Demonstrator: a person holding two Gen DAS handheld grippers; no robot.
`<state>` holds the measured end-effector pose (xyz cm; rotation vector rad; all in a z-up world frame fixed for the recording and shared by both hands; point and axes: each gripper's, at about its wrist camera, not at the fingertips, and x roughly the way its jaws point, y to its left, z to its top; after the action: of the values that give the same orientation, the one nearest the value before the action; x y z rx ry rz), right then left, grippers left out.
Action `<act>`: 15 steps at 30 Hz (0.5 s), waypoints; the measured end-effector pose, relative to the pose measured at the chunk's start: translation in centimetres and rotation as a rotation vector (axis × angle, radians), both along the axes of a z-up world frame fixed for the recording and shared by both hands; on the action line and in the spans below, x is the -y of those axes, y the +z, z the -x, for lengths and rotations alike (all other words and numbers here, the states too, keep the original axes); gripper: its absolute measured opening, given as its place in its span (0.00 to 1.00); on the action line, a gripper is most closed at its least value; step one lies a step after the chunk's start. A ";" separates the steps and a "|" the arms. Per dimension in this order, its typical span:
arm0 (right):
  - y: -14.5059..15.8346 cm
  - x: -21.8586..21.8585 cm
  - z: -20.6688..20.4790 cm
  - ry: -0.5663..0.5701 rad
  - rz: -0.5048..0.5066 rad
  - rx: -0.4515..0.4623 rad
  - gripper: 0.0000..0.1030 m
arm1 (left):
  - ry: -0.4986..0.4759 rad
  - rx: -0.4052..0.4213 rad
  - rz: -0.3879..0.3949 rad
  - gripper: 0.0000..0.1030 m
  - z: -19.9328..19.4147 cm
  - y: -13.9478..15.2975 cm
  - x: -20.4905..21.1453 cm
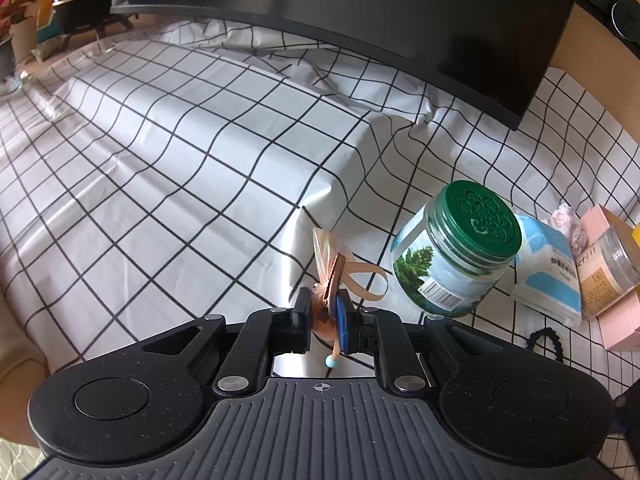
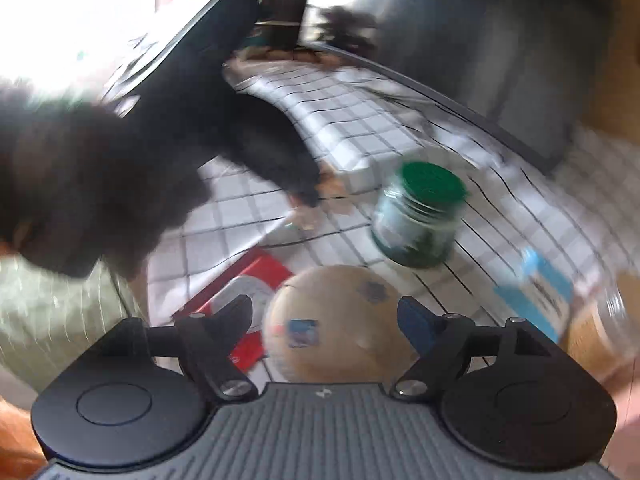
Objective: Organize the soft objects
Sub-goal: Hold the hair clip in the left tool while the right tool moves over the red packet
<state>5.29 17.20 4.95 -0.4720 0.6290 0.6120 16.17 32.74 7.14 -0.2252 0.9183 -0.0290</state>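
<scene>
left gripper is clamped tight on a small crinkled pouch of peach-coloured film, ribbon loop curling off to the right, a little blue bead dangling under the pads. the pouch is up off the checked cloth, pinched at its gathered neck. just right of it stands a jar with a green lid, tilted in this lens, and past that a blue-and-white tissue pack, then a pink box at the edge. a dark monitor hangs across the top. over on the right wrist view it's all blur: right gripper with jaws spread wide, nothing pressed between the pads, a round tan ball-like thing lying on the cloth in the gap between the fingers. a red card sits just left of it, the same green-lidded jar beyond, and the other gripper's dark bulk fills the left.
</scene>
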 end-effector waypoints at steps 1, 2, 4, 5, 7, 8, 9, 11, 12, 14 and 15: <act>-0.4 -0.5 0.1 0.002 0.039 0.029 0.78 | 0.000 0.000 0.000 0.14 0.0 0.1 -0.1; -0.9 -0.9 0.0 -0.001 0.082 0.047 0.78 | -0.001 0.000 0.001 0.14 0.1 0.2 -0.2; -1.5 -0.7 -0.3 -0.028 0.146 0.078 0.78 | 0.002 0.002 0.005 0.14 0.2 0.3 -0.5; -1.6 -0.5 -0.5 -0.066 0.183 0.106 0.78 | 0.003 0.005 0.008 0.14 0.3 0.4 -0.6; -1.3 -0.1 -0.8 -0.127 0.228 0.124 0.78 | 0.007 0.008 0.020 0.15 0.4 0.4 -1.0; -0.6 0.3 -0.9 -0.140 0.200 0.092 0.78 | 0.008 0.009 0.026 0.15 0.5 0.4 -1.2; 0.2 0.7 -0.9 -0.133 0.134 0.024 0.78 | 0.008 0.010 0.032 0.14 0.5 0.3 -1.4; 1.6 1.0 -1.6 -0.120 -0.045 -0.178 0.78 | 0.003 0.008 0.038 0.15 0.5 0.2 -1.7; 1.6 0.9 -2.2 -0.134 -0.127 -0.285 0.78 | 0.000 0.006 0.041 0.15 0.4 0.1 -1.9; 0.8 -0.2 -3.4 -0.178 -0.217 -0.431 0.78 | -0.008 0.005 0.045 0.15 0.2 0.0 -2.1; 0.3 -0.8 -3.8 -0.211 -0.229 -0.456 0.78 | -0.014 0.006 0.048 0.15 0.1 0.1 -2.3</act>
<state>9.05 17.98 5.21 -0.0441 1.0135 0.5846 16.05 35.04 7.20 -0.2632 0.9134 -0.0642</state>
